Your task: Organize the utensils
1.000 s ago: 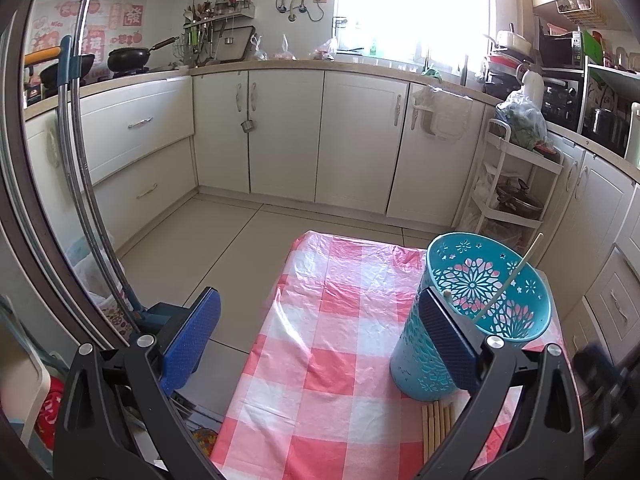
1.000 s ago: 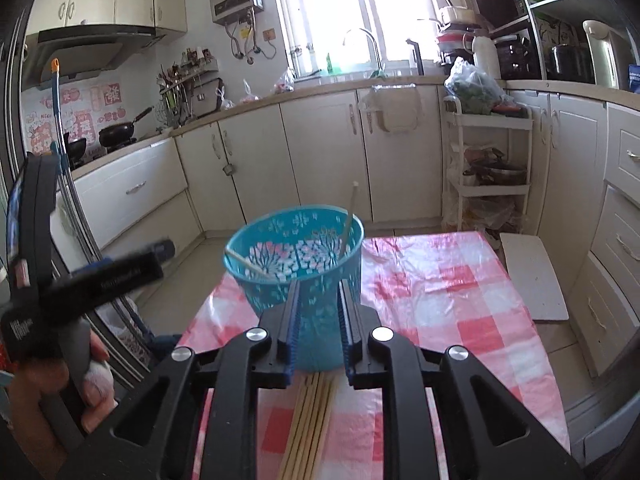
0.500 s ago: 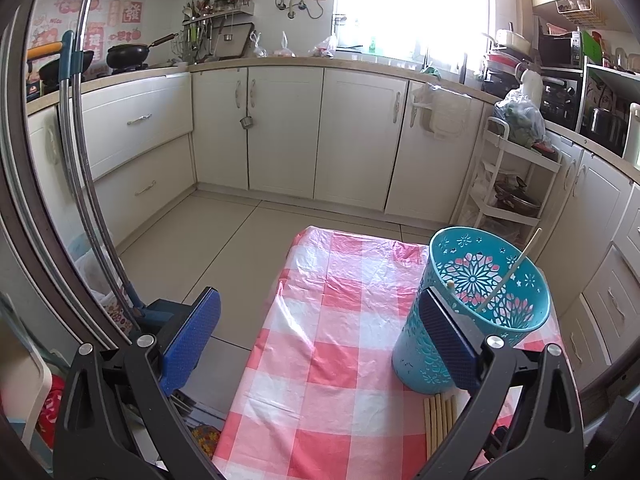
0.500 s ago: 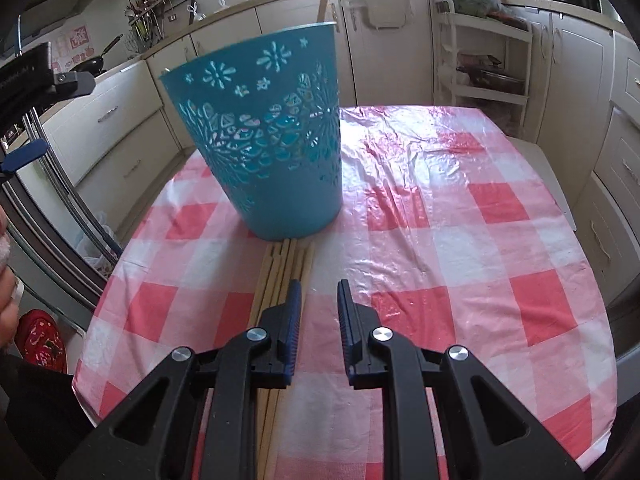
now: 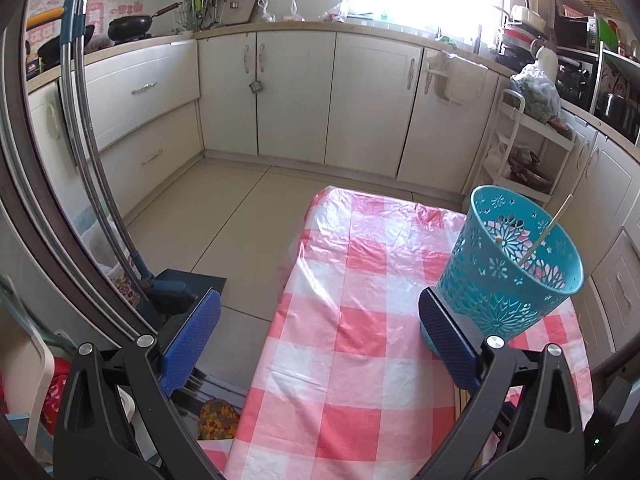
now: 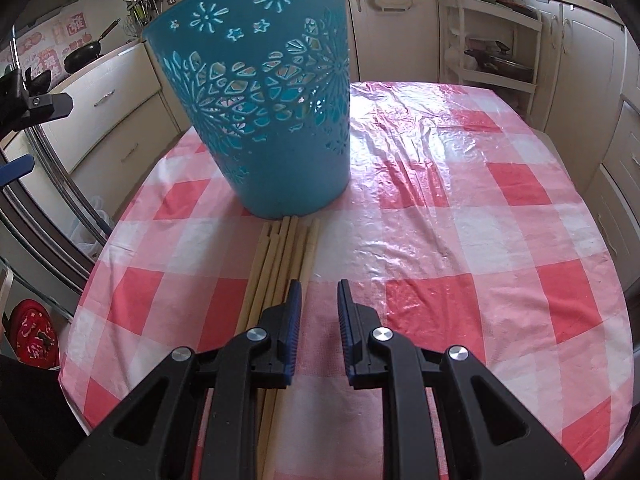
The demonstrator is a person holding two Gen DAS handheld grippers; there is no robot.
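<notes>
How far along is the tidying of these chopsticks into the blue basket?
Barely begun. Done: at least one chopstick leans inside the basket. In hand: nothing; the right gripper hangs just above the table, jaws narrowly apart and empty, beside the bundle. The left gripper is wide open and empty. Left: the bundle lying on the checked cloth in front of the basket.

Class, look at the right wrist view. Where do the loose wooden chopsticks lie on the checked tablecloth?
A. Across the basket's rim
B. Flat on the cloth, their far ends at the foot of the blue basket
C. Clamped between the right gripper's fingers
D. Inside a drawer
B: the chopsticks lie flat on the tablecloth, running up to the base of the blue basket; the right gripper has nothing between its fingers.
</notes>
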